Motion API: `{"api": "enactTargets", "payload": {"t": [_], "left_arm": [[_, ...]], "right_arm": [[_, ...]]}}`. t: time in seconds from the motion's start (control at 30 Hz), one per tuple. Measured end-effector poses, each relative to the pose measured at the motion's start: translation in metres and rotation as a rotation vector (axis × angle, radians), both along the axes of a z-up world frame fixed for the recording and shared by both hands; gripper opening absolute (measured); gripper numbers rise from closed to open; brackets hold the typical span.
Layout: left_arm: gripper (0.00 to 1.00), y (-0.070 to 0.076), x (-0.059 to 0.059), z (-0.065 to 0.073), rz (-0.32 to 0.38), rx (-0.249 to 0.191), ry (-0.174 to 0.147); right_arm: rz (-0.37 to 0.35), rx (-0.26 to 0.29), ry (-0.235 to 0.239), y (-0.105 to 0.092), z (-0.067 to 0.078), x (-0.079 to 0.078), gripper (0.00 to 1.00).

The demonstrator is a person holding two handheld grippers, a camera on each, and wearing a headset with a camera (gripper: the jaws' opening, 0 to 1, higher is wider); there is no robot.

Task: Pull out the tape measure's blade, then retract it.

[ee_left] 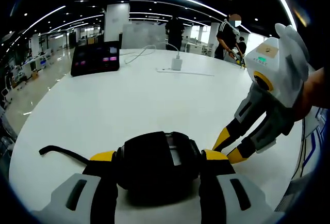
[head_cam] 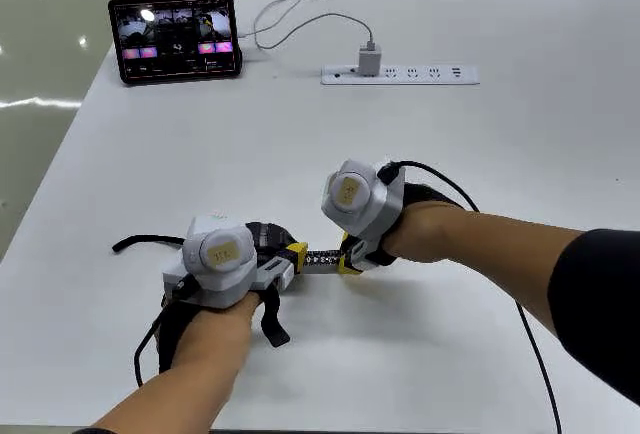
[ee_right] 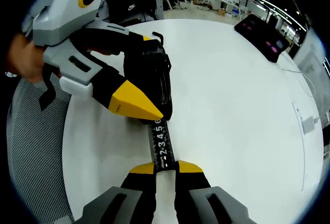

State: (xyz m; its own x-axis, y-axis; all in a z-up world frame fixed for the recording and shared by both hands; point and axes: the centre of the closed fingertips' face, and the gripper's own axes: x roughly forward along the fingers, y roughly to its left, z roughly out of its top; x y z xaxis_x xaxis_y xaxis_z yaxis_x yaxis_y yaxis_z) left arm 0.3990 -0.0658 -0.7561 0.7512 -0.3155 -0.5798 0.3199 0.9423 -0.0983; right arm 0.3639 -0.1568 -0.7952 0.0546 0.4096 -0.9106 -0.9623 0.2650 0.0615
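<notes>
- The tape measure case (ee_left: 154, 170) was gripped between the 2 jaws of the left claw (ee_left: 160, 156), low on the white workbench (head_cam: 500, 144).
- The blade (ee_right: 161, 144) was pinched at its tip by the right claw (ee_right: 165, 168), with marks up to 6 showing.
- The pull-out was judged barely begun; a straight draw away from the left claw was called for.
- Bare tabletop lay beyond the right claw; the tablet (head_cam: 176, 36) and power strip (head_cam: 400, 75) stood well ahead of both claws.
</notes>
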Motion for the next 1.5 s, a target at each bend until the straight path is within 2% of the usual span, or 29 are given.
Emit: {"api": "enactTargets", "payload": {"t": [0.13, 0.37, 0.67, 0.97, 1.13, 1.2, 1.37, 1.5], "left_arm": [[0.59, 0.000, 0.000, 0.000, -0.006, 0.003, 0.000], [0.59, 0.000, -0.001, 0.000, -0.005, 0.002, 0.001], [0.60, 0.000, 0.000, 0.000, 0.001, -0.005, 0.003], [0.60, 0.000, -0.001, 0.001, 0.002, -0.007, 0.002], [0.60, 0.001, 0.000, 0.001, 0.005, -0.010, 0.002], [0.60, 0.001, 0.000, 0.001, 0.006, -0.013, 0.003], [0.60, 0.001, -0.001, 0.001, -0.001, -0.012, 0.006], [0.60, 0.001, 0.000, 0.001, 0.001, -0.016, 0.005]], "right_arm": [[-0.025, 0.023, 0.019, 0.002, 0.001, 0.001, 0.09], [-0.005, 0.020, -0.003, 0.006, 0.001, 0.000, 0.09], [-0.001, 0.037, 0.002, 0.011, 0.001, 0.000, 0.09], [0.012, 0.040, -0.014, 0.017, 0.002, 0.001, 0.09], [0.020, 0.050, -0.013, 0.020, 0.002, 0.000, 0.09], [0.010, 0.070, -0.004, 0.023, 0.002, 0.000, 0.09], [0.012, 0.085, -0.024, 0.028, 0.002, 0.001, 0.09], [0.006, 0.097, -0.020, 0.031, 0.002, 0.001, 0.09]]}}
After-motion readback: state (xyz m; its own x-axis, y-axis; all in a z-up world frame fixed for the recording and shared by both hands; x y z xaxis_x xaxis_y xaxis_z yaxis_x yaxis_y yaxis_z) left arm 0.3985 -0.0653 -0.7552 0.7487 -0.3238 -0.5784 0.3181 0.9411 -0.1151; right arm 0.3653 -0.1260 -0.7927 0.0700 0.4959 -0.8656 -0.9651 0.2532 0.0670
